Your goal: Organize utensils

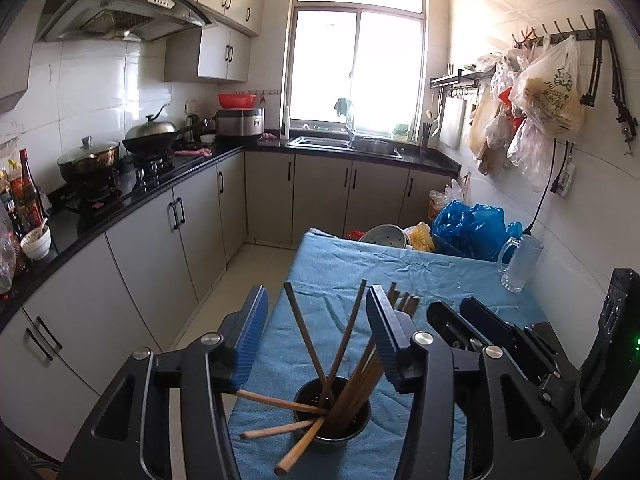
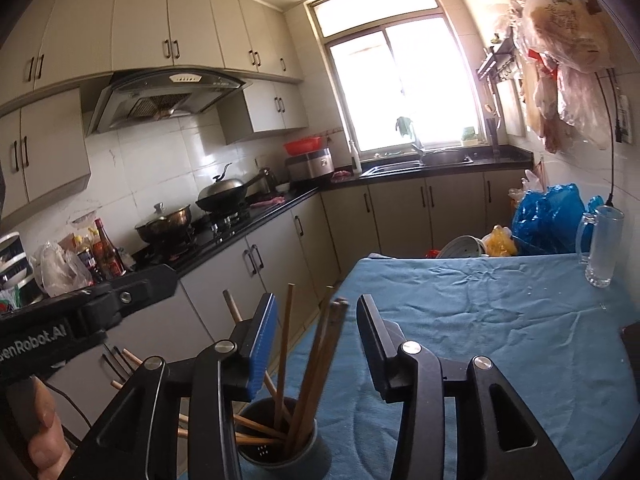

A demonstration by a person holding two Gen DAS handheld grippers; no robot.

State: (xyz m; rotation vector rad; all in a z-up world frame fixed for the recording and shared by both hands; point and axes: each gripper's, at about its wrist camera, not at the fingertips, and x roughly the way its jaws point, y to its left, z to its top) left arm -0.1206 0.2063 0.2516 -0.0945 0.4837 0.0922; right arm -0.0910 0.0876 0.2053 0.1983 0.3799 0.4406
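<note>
Inside holder [image 1: 334, 416]: chopsticks [image 1: 352, 372] splayed upward.

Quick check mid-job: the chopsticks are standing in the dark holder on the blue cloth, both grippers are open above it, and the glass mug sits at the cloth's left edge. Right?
Not quite: the glass mug sits at the right edge of the blue cloth, by the wall, as the right wrist view shows. The rest holds: chopsticks in the dark holder, left gripper and right gripper open above it.

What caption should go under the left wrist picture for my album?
Open left gripper hovering over a dark cup of wooden chopsticks on a blue cloth.
</note>
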